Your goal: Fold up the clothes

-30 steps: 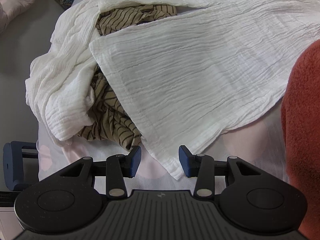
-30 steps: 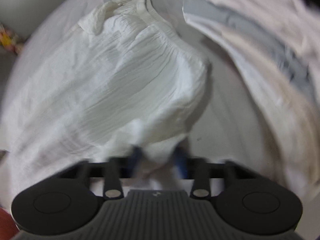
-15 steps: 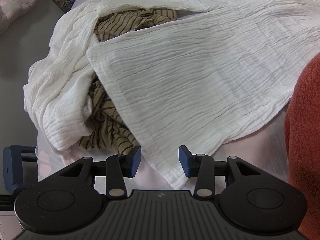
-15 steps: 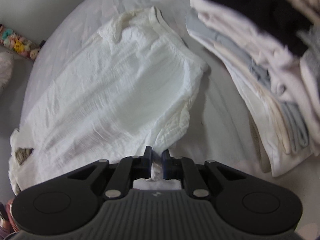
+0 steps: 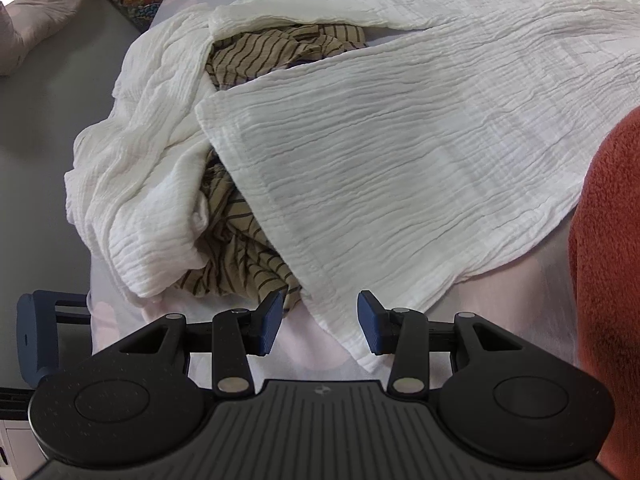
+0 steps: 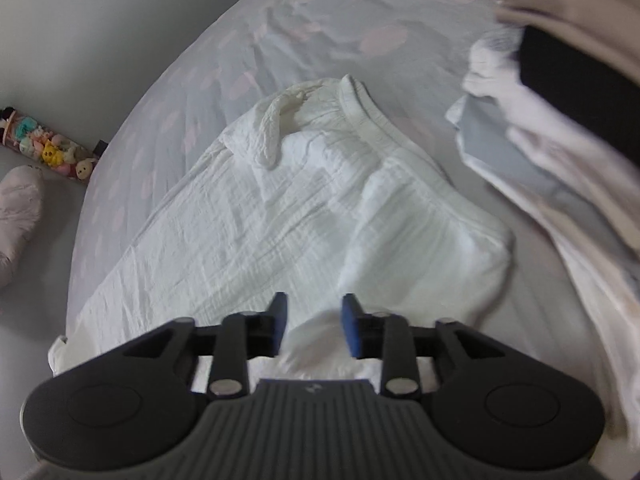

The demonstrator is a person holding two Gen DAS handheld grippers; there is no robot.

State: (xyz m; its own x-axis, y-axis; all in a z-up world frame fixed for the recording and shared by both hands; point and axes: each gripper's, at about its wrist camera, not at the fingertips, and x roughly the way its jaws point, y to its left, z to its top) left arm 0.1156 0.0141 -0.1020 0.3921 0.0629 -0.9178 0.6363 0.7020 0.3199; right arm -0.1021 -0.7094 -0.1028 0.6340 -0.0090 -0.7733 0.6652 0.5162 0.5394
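Note:
White crinkled trousers (image 5: 400, 168) lie spread on the bed, one leg folded over the other. Their leg hem corner reaches down between the fingers of my left gripper (image 5: 320, 322), which is open and hovers just above it. A brown striped garment (image 5: 244, 248) lies under the trousers' left side. In the right wrist view the trousers' waistband (image 6: 360, 116) lies at the far end. My right gripper (image 6: 314, 326) is open over white cloth at the near edge, and holds nothing.
A pile of folded clothes (image 6: 560, 140) lies to the right of the trousers. A red fleece item (image 5: 608, 240) fills the right edge of the left wrist view. The bed sheet (image 6: 280, 32) has pink spots. Plush toys (image 6: 52, 152) and a pink cushion (image 6: 16, 220) lie on the floor at left.
My right gripper has opened and let go of the white cloth it was pinching, and it has pulled back. The left gripper stayed open and moved very little.

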